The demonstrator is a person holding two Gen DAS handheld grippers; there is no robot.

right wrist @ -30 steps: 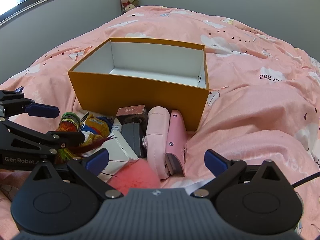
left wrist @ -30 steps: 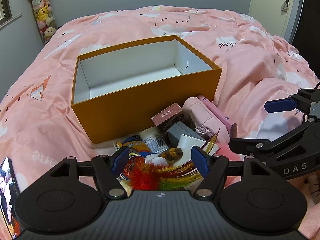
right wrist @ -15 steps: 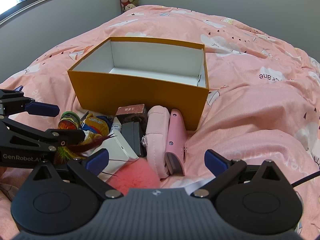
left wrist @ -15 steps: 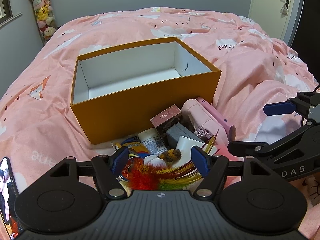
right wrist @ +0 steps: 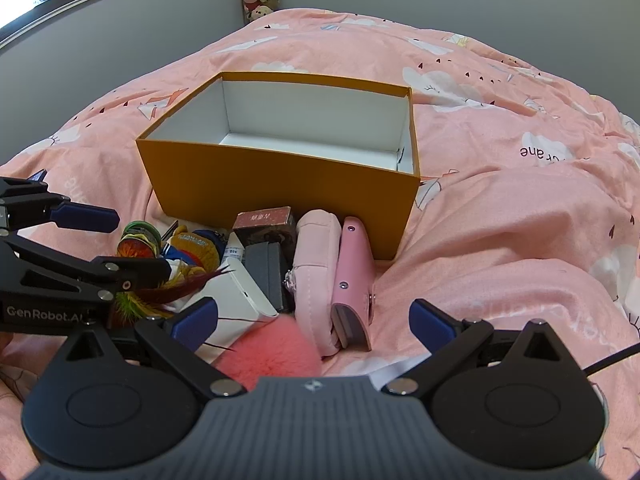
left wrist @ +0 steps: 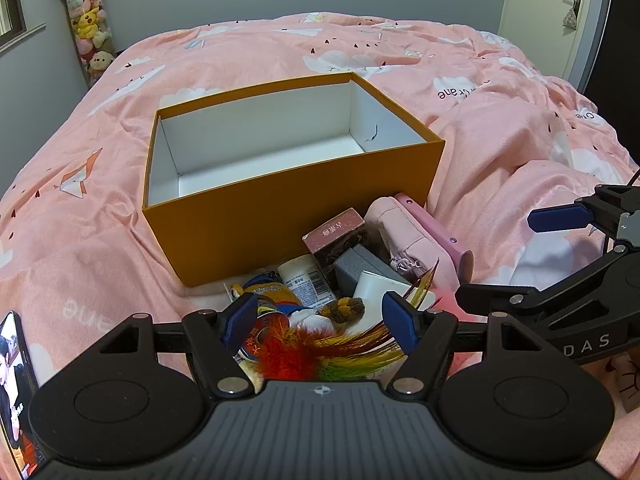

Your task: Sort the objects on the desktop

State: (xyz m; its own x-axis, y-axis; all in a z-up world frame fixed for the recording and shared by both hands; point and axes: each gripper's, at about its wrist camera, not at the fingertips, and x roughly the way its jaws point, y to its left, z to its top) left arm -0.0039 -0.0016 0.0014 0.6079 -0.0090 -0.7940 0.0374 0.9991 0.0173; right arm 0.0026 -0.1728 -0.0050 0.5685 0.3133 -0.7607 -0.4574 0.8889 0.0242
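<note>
An empty orange box (left wrist: 288,216) (right wrist: 280,184) with a white inside stands on the pink bed. In front of it lies a pile: a maroon carton (left wrist: 334,236) (right wrist: 264,220), a grey box (left wrist: 360,268), a white box (right wrist: 236,296), a pink pouch (right wrist: 316,264), a pink wallet (right wrist: 354,276), a white bottle (left wrist: 306,280) and a feathered toy (left wrist: 320,354). My left gripper (left wrist: 320,320) (right wrist: 120,244) hovers open over the feathered toy, holding nothing. Over a pink pompom (right wrist: 272,352), near the pouch and wallet, my right gripper (right wrist: 314,320) (left wrist: 504,256) is open and empty.
A phone (left wrist: 16,380) with a lit screen lies on the quilt at the near left. Plush toys (left wrist: 90,28) hang in the far corner. A door (left wrist: 548,12) is at the far right. Rumpled quilt (right wrist: 520,240) surrounds the box.
Both views have shifted only slightly. The grippers stay open and the pile and box have not moved.
</note>
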